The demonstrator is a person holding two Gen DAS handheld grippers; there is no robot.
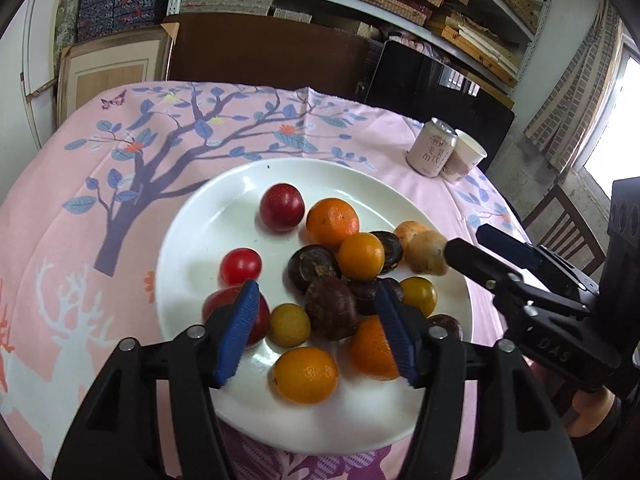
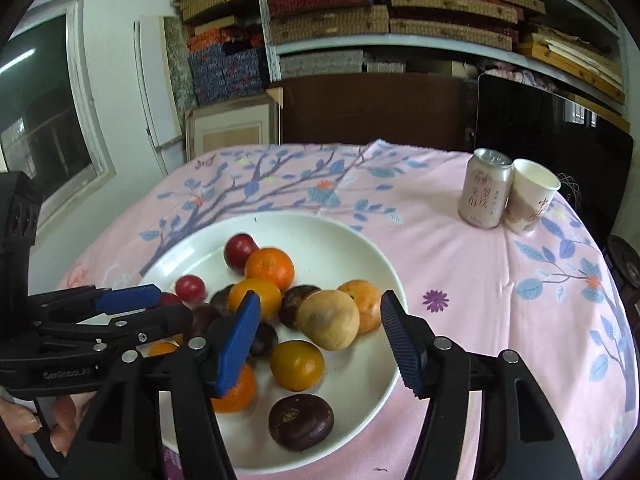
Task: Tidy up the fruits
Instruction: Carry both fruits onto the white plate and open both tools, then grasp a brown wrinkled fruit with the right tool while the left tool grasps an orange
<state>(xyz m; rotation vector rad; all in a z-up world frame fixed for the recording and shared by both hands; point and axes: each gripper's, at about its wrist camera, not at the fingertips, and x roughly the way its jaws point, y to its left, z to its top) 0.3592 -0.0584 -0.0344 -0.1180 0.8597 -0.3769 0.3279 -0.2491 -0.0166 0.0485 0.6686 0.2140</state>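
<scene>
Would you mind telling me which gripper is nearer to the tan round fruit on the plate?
Right. The right gripper has the tan round fruit between its open fingers. The left gripper hovers over the plate's near side, across the pile.

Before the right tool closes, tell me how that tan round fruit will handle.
The tan fruit looks round and smooth, so it may roll or slip. It leans on neighbouring fruit on the plate, so lifting it could shift them. Probably firm.

Soft daylight (fisheye-warped edges), sharp.
</scene>
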